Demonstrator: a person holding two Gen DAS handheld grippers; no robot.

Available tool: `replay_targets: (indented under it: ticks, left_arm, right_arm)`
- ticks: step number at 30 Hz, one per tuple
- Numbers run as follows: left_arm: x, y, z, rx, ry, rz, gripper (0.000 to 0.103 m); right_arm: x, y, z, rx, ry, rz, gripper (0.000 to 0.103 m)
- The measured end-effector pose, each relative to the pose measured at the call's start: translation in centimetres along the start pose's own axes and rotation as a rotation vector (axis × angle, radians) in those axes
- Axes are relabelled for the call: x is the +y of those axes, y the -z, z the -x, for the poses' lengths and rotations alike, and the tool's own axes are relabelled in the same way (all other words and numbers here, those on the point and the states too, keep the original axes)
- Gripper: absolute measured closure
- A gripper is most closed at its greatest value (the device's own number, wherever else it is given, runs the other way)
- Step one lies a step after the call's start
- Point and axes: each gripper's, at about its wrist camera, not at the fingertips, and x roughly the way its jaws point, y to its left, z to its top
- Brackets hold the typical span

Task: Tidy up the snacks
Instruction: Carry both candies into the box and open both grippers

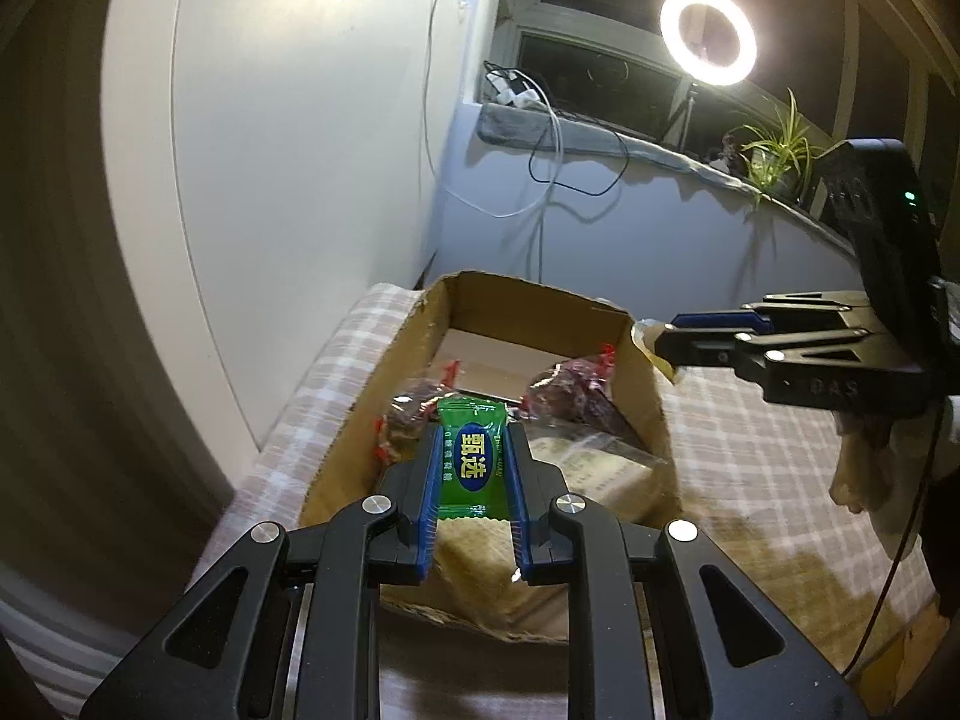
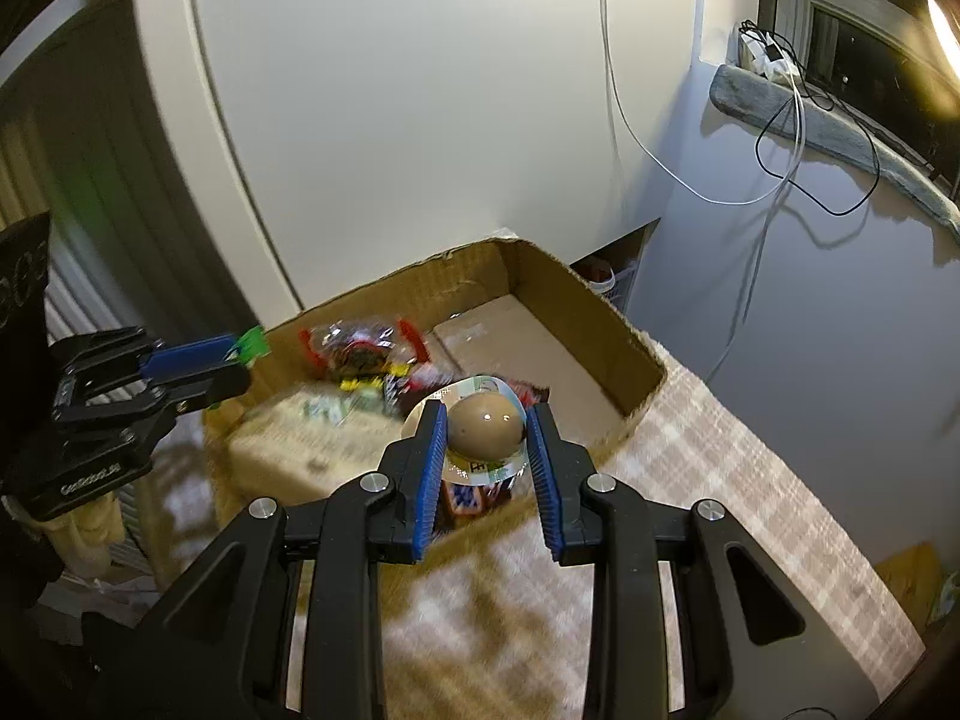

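Observation:
My left gripper (image 1: 471, 438) is shut on a green snack packet (image 1: 471, 459) and holds it over the near end of an open cardboard box (image 1: 645, 384). My right gripper (image 2: 487, 426) is shut on a packaged brown egg (image 2: 486, 427) above the near edge of the same box (image 2: 600, 324). In the box lie red-wrapped snacks (image 1: 576, 384), a pale bread pack (image 2: 294, 438) and a chocolate bar (image 2: 465, 501). From the right wrist view, the left gripper (image 2: 240, 360) with the green packet (image 2: 252, 343) is at the box's left wall. From the left wrist view, the right gripper (image 1: 666, 339) is at the box's right wall.
The box stands on a checked tablecloth (image 1: 780, 450) next to a white cabinet (image 1: 288, 150). Cables (image 1: 552, 168) hang from a windowsill. A ring light (image 1: 708, 36) and a plant (image 1: 774, 150) are at the back right.

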Motion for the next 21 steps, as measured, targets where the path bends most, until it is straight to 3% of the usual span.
replay_targets:
  ticks: [11,21]
  left_arm:
    - [0.8,-0.8,-1.7,0.016,-0.003,0.015,0.085]
    - [0.9,-1.1,-2.0,0.022,-0.004,0.025,0.082]
  right_arm:
    - [-3.0,-2.3,-3.7,0.035,0.019,-0.051,0.074]
    - [-4.4,-2.3,-5.2,0.054,0.018,-0.086,0.074]
